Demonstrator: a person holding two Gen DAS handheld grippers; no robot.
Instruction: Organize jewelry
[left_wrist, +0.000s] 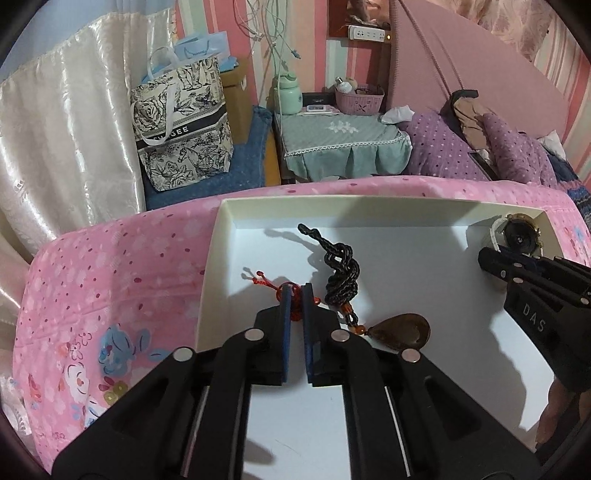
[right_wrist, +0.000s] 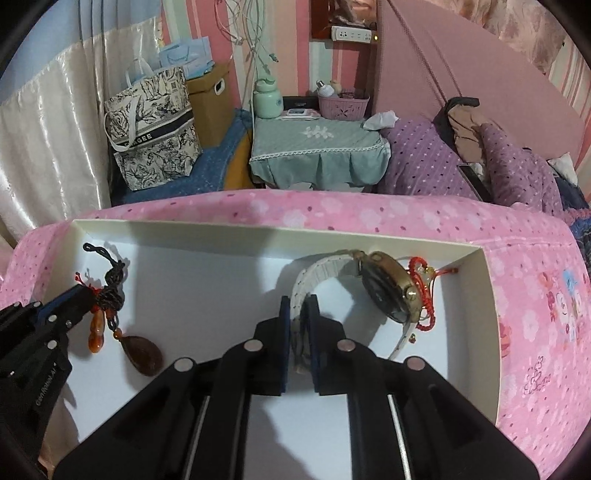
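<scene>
A white box (left_wrist: 221, 236) lies on a pink floral bed cover. My left gripper (left_wrist: 294, 295) is shut on a red cord (left_wrist: 293, 308) with an orange gourd charm (right_wrist: 96, 334) at the box's left side. Beside it lies a black braided cord (left_wrist: 341, 273) with a brown teardrop pendant (left_wrist: 404, 330), also in the right wrist view (right_wrist: 146, 354). My right gripper (right_wrist: 298, 306) is shut on the white strap (right_wrist: 314, 280) of a gold-cased watch (right_wrist: 391, 291), which shows in the left wrist view (left_wrist: 519, 236). A red braided bracelet (right_wrist: 421, 295) lies against the watch in the right corner.
The pink bed cover (left_wrist: 110, 295) surrounds the box. Beyond the bed stand a green-covered nightstand (left_wrist: 343, 144), a floral paper bag (left_wrist: 181, 125) and cream curtains (left_wrist: 62, 129). Purple bedding (left_wrist: 480, 147) lies at the far right.
</scene>
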